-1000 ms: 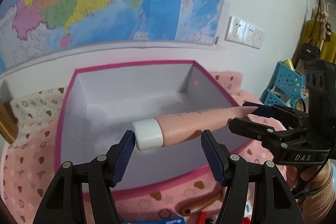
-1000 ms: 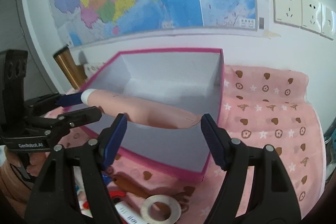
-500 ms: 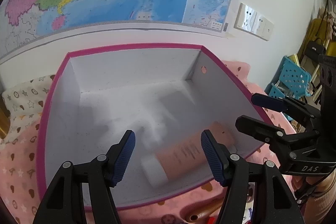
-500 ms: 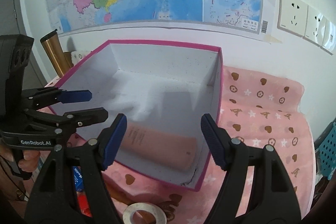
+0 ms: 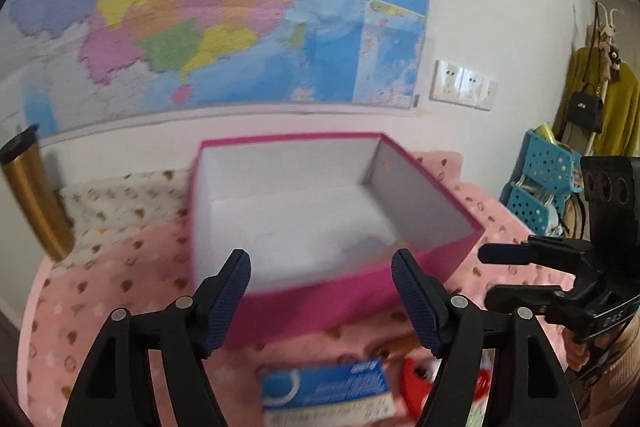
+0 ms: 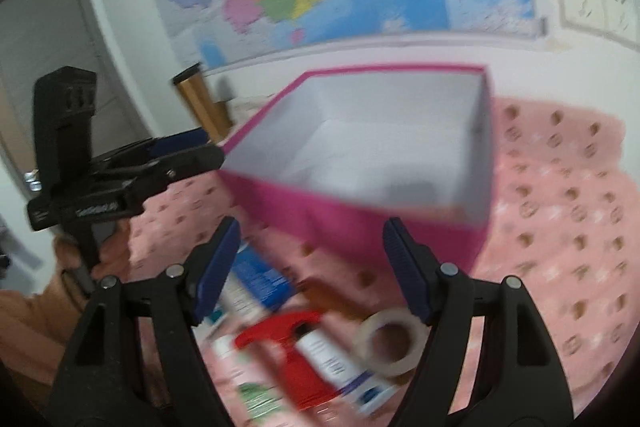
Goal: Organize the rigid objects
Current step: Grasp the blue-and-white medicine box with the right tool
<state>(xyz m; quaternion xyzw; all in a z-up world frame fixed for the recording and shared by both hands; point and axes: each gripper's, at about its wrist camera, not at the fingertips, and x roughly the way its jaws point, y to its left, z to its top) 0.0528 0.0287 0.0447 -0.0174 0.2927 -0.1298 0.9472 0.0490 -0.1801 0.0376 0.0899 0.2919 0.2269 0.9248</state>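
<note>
Your left gripper is opening, empty; your right gripper stands released above clutter near the pink box, ready for another pick.

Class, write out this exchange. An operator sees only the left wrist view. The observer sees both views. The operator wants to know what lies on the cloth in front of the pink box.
Operator: In front of the pink box I see a blue pack and part of a red piece. Is anything else there?
Observer: Yes. A roll of tape lies flat on the cloth, to the right of the red piece.
Operator: Is anything touching the red piece?
Observer: A white tube lies across it, though the picture is blurred.
Operator: Is the right gripper carrying anything?
Observer: No. Its fingers stand apart with nothing between them.
</note>
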